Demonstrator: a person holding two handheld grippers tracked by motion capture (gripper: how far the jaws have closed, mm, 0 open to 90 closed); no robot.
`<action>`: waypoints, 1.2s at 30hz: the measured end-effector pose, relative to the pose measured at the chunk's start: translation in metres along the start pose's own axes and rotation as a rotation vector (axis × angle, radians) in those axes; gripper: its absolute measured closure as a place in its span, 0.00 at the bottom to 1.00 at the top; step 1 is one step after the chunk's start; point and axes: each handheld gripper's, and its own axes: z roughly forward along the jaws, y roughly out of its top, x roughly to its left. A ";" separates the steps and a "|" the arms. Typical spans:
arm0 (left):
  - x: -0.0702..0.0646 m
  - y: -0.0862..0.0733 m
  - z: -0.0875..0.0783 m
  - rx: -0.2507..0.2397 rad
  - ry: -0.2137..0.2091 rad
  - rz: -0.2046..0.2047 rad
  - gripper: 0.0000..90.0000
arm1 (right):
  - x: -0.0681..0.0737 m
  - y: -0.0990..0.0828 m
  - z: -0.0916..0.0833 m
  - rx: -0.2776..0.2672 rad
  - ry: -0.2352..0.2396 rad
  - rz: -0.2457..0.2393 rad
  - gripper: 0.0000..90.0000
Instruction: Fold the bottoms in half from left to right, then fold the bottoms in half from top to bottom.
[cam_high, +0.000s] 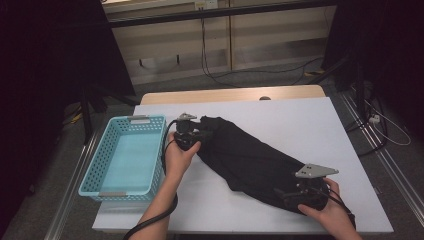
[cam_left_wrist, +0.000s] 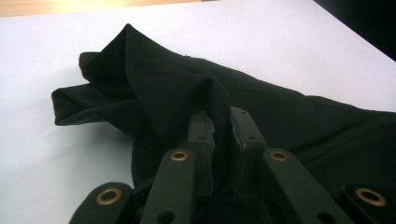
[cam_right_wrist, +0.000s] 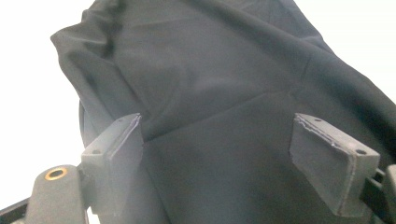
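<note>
- The bench (cam_high: 300, 125) is the biggest thing here, a white top with room enough for the cloth to be laid out flat, which I take to be why the work is done on it.
- The cloth (cam_high: 250, 160), black and bunched into a long roll, lies slantwise just right of the basket, one end near the basket's far corner and the other end well away toward the near edge. It looks stretched between the two hands, so I'd judge it is being straightened or folded before it goes anywhere.
- The basket (cam_high: 97, 165), pale blue with perforated walls, stands at the bench's left edge. It holds nothing. Sitting just beside the cloth, it is probably where the cloth is meant to end up.
- The left gripper (cam_left_wrist: 223, 130) sits at the end of the cloth nearest the basket. Its fingers (cam_left_wrist: 201, 135) are pressed nearly together, pinching a raised fold of the cloth, a hold suited to lifting or pulling that end.
- The right gripper (cam_right_wrist: 229, 154) is at the end farthest from the basket. Its fingers (cam_right_wrist: 116, 149) stand spread wide over the cloth, with the fabric lying between them but not squeezed, so that end looks only reached for, not yet taken.
</note>
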 end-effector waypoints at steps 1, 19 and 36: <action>-0.001 0.000 0.000 0.000 -0.004 0.001 0.89 | 0.000 0.000 0.000 -0.002 -0.002 0.000 0.20; -0.011 -0.004 0.004 0.016 -0.079 0.047 0.90 | -0.002 0.003 0.003 -0.010 -0.003 0.009 0.19; -0.029 -0.006 0.007 0.051 -0.161 0.074 0.89 | -0.004 0.001 -0.001 -0.016 -0.003 0.015 0.19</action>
